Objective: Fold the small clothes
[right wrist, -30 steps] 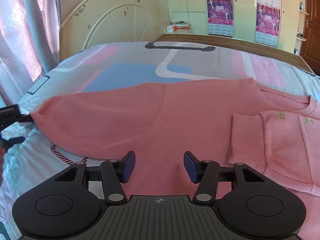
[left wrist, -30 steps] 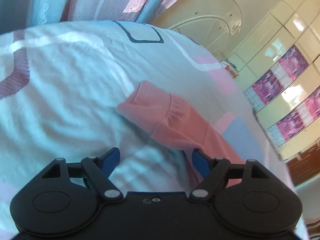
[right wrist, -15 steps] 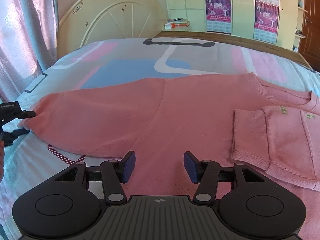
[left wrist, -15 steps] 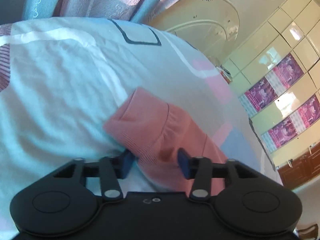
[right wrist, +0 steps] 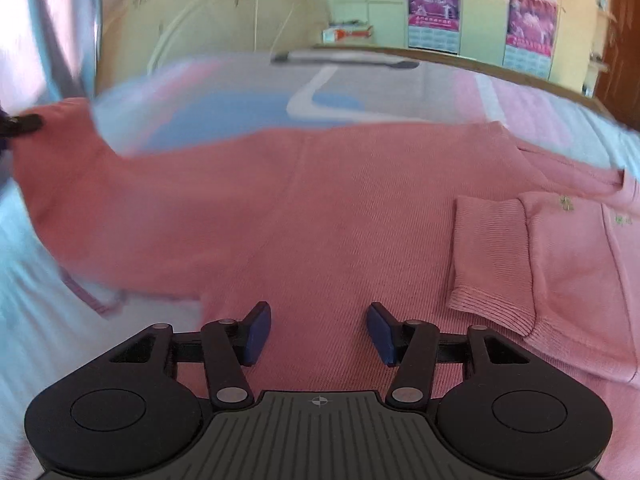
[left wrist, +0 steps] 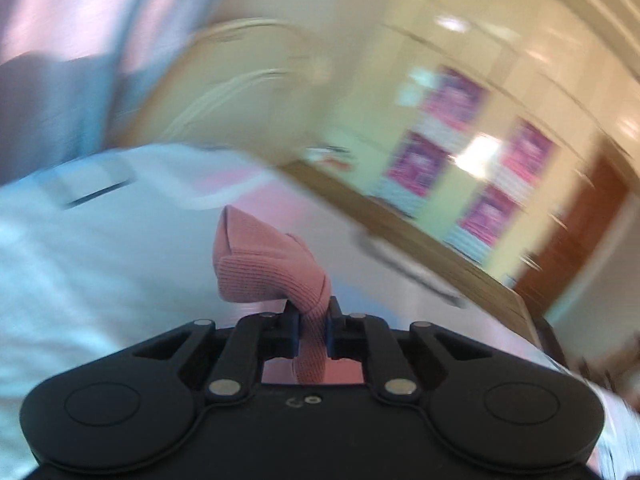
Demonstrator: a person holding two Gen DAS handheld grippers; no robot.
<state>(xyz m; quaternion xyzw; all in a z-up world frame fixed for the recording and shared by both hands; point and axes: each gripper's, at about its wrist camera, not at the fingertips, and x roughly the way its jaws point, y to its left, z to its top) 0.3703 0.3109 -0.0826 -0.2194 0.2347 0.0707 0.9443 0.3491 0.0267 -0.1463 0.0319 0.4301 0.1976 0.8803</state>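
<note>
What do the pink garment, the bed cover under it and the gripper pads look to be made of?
Pink sweater: knit fabric, matte, ribbed at the cuff. Bed sheet: thin woven cloth, probably cotton, matte with a printed pattern and soft creases. Right gripper pads: smooth blue, likely rubber or plastic, on black moulded plastic arms.

Pink sweater (right wrist: 340,216) flat on bedsheet (right wrist: 36,320), right gripper (right wrist: 319,334) jaws apart over it.

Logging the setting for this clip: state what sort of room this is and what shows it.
A bedroom, most likely. A pink sweater lies spread on a bed with a patterned sheet, an arched cream headboard stands behind it, and cream wardrobe doors carrying pink calendars line the far wall.
</note>
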